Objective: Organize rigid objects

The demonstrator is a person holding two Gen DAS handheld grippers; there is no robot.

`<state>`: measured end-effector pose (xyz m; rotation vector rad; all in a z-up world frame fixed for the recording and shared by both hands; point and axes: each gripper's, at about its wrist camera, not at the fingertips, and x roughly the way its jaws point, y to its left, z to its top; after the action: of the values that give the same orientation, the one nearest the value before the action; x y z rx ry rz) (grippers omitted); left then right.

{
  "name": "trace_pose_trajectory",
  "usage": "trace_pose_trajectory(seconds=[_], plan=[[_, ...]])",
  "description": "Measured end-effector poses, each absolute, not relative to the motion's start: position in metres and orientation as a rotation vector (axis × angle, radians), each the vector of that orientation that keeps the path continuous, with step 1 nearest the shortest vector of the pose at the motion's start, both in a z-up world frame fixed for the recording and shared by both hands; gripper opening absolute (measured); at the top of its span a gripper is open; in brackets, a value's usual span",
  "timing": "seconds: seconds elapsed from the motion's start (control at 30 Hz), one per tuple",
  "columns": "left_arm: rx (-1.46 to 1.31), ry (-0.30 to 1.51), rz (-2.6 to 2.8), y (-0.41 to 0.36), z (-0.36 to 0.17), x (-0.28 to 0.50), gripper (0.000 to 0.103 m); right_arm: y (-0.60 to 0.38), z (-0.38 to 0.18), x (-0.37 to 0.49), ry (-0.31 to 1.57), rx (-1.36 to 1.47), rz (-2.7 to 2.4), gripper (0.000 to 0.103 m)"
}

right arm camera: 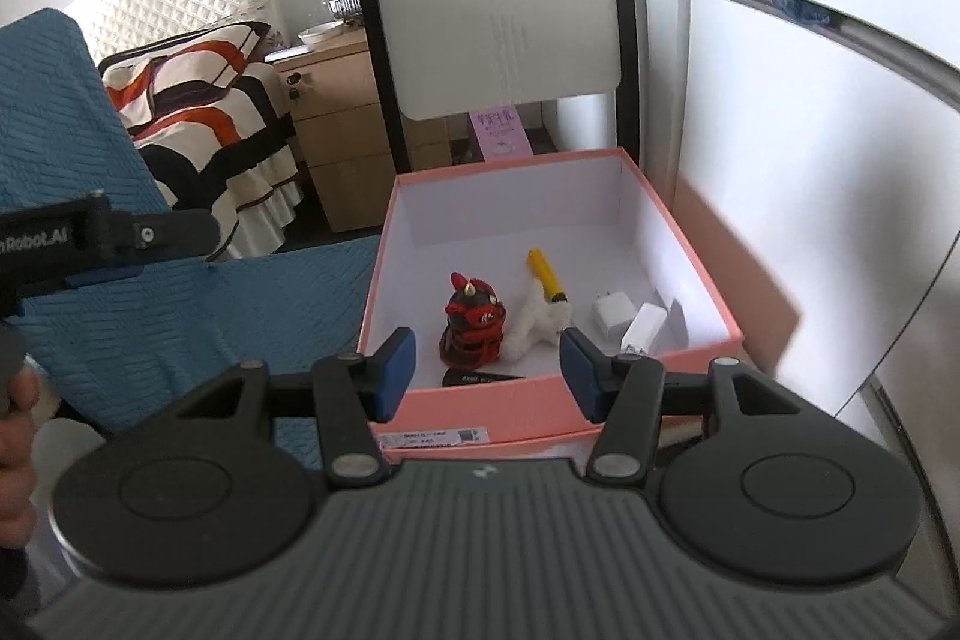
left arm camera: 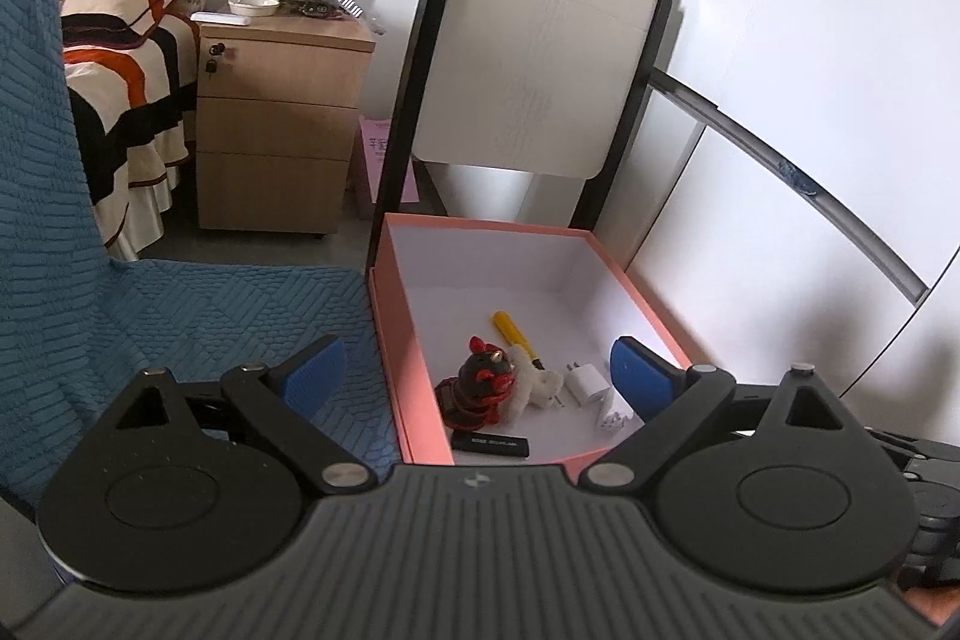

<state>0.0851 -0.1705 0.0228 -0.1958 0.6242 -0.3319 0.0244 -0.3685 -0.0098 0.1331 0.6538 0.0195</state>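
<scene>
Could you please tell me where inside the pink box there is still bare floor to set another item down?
The back half of the pink box, behind the yellow pen, is bare. The near half is crowded: red figurine, white plush, white chargers.

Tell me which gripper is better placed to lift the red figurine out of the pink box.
Right, probably. The right gripper faces the red figurine almost centred between its open jaws, just beyond the pink box front wall. The left gripper is also open, approaching over the side wall.
</scene>
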Motion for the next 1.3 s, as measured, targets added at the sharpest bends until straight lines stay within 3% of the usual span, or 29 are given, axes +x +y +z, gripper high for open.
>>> trace_pose_trajectory(seconds=[0.77,0.83,0.87,0.97,1.3], plan=[[-0.189,0.631,-0.315,-0.169,0.011,0.081,0.099,-0.375,-0.022,0.023,0.67,0.13,-0.028,0.057],[-0.189,0.637,-0.332,-0.17,0.009,0.082,0.102,-0.377,-0.022,0.023,0.663,0.125,-0.032,0.072],[-0.189,0.638,-0.333,-0.17,0.009,0.082,0.103,-0.377,-0.022,0.024,0.661,0.126,-0.03,0.087],[-0.181,0.647,-0.333,-0.171,0.008,0.083,0.103,-0.379,-0.023,0.026,0.666,0.133,-0.023,0.098],[-0.155,0.659,-0.291,-0.176,0.002,0.086,0.103,-0.38,-0.027,0.027,0.68,0.14,-0.054,0.098]])
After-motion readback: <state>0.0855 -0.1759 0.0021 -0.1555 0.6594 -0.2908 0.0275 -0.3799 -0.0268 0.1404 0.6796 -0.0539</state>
